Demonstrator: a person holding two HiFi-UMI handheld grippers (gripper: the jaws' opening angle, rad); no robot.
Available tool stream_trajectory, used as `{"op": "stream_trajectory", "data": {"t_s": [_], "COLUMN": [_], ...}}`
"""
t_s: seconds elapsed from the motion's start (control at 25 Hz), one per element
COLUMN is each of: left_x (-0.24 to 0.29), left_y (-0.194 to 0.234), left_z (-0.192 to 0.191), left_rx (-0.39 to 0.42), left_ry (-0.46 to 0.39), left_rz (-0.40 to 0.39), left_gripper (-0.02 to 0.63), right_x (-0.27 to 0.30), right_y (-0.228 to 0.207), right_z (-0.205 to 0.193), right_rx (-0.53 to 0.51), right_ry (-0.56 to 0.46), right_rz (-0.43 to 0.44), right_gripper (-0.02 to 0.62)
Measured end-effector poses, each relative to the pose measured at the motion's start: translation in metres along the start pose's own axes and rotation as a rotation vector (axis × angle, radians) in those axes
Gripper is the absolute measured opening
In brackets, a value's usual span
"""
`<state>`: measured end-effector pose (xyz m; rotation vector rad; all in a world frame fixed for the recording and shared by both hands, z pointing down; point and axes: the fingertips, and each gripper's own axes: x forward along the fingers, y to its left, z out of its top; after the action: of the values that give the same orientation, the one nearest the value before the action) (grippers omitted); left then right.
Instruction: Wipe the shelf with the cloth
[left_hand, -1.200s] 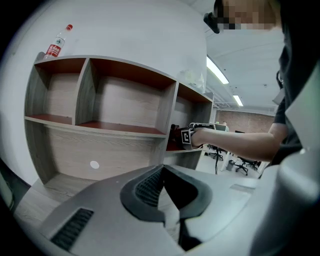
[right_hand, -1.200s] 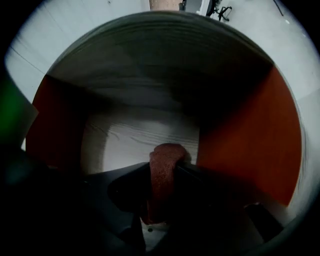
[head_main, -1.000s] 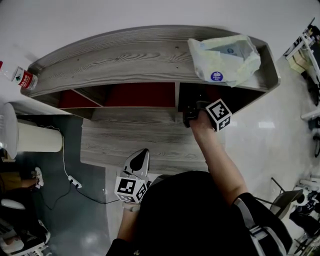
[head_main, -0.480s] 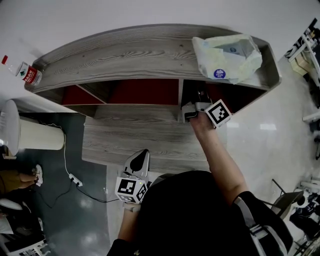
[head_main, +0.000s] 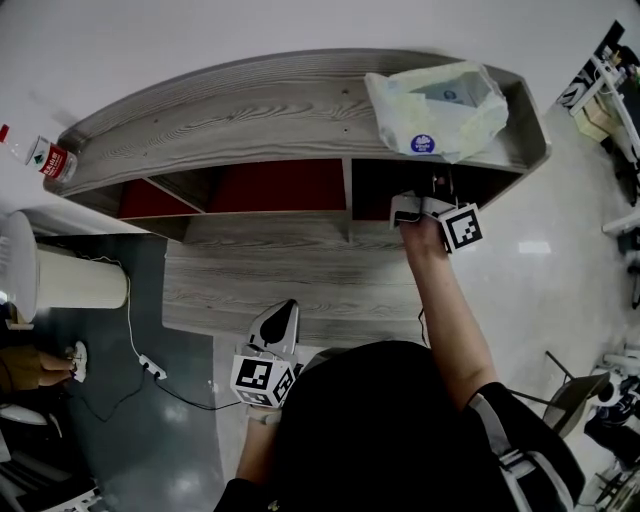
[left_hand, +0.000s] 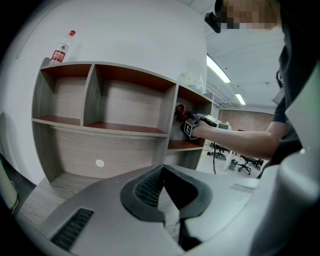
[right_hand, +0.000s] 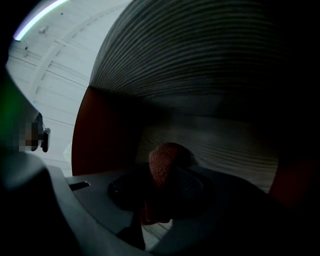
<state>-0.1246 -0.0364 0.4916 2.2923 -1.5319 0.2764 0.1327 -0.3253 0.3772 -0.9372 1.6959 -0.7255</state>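
Wiping step under way, by look: right tool (head_main: 428, 196) pinching rust-red fuzzy cloth (right_hand: 163, 166) inside dark compartment, upper right of frame, of grey wood-grain shelf (head_main: 250, 110). Left tool (head_main: 281, 316) pressed together, empty, lower centre. Next move likely calls for sweeping cloth across compartment floor.

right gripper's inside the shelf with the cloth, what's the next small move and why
Probably sweep the right gripper sideways so the reddish-brown cloth drags along the surface. Its jaws are shut on the cloth inside the upper right compartment of the grey wood-grain shelf, with a wood panel close ahead.
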Motion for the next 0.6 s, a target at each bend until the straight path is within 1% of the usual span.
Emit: {"op": "stream_trajectory", "data": {"t_s": [0.16,0.24,0.36,0.48,0.6], "left_x": [0.003,0.004,0.004,0.004,0.003], "left_y": [-0.002,-0.002,-0.001,0.0,0.001], "left_z": [0.001,0.002,0.002,0.002,0.002], "left_rx": [0.003,0.004,0.002,0.0,-0.003], "left_ry": [0.0,0.0,0.001,-0.001,-0.006], "left_rz": [-0.009,-0.009,-0.007,-0.002,0.005], "left_gripper": [0.008,0.008,0.008,0.008,0.008], "right_x": [-0.009,-0.011,-0.007,0.006,0.02], "right_y": [-0.014,-0.016,-0.006,0.016,0.039], "right_z": [0.028,0.04,0.046,0.039,0.023], "right_rx": [0.011,0.032,0.046,0.039,0.043], "right_ry": [-0.086,-0.135,-0.165,-0.145,-0.107], "right_rz": [-0.052,-0.055,-0.011,0.062,0.128], "right_gripper": [0.107,0.108,0.107,0.107,0.107]}}
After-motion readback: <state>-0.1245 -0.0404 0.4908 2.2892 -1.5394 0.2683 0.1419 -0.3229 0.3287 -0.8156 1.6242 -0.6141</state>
